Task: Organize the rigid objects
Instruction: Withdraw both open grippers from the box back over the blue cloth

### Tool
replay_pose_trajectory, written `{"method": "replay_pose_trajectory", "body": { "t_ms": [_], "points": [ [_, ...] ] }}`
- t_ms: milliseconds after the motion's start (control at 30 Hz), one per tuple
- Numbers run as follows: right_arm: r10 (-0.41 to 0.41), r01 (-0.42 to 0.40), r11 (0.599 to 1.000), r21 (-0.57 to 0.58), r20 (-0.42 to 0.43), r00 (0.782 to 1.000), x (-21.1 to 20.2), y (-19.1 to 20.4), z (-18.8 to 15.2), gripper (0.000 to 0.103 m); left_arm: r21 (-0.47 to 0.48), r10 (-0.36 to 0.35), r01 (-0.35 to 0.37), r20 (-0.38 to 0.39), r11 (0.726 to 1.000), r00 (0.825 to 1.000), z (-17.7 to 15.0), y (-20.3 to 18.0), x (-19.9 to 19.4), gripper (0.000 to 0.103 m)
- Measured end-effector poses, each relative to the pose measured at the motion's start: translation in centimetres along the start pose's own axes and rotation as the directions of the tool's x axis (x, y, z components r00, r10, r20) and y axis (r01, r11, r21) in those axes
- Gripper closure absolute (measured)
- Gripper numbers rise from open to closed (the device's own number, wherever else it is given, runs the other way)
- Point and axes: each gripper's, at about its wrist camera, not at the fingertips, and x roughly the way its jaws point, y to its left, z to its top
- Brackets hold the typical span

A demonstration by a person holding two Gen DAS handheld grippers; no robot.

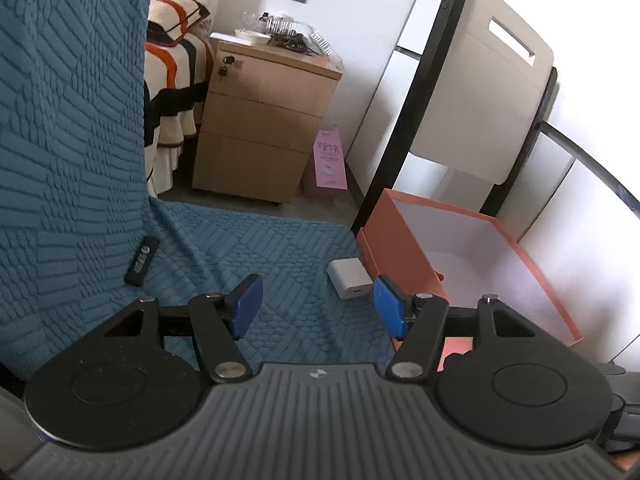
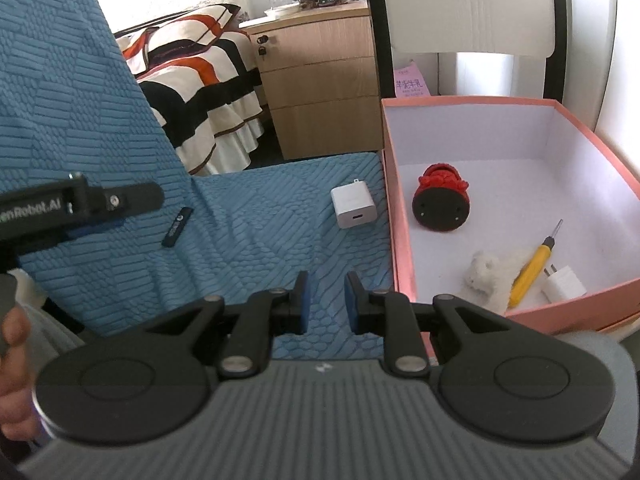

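On the blue textured cover, l. to r.: a slim black stick, probably a USB drive, then a white charger block just beside the pink box. Inside the box: a red-and-black figure, a white plush, a yellow screwdriver and a second white plug. Left gripper hangs w/ jaws well apart, empty, near the charger. Right gripper has jaws nearly together, nothing between. Charger looks light, stiff, smooth-sided & likely slippery; best pinched across its flat faces, away from the prongs.
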Motion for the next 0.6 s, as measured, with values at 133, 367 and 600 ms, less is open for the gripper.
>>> {"method": "replay_pose_trajectory", "body": {
  "t_ms": [133,367,600],
  "points": [
    [-0.002,0.002,0.999,0.034,-0.015,1.000,0.9,0.2,0.2,0.080,0.014,0.029,-0.030,0.024,0.999,0.999,-0.3,1.0,1.2,0.036],
    [-0.001,0.002,0.999,-0.032,0.028,1.000,3.1,1.5,1.3,0.080,-0.011,0.077,-0.077,0.015,0.997,0.997,-0.7,3.7,4.0,0.035],
    [-0.002,0.007,0.993,-0.115,0.039,0.999,6.9,1.9,1.9,0.079,-0.004,0.173,-0.174,-0.043,0.985,0.984,0.2,6.2,6.9,0.035]
  ]
}}
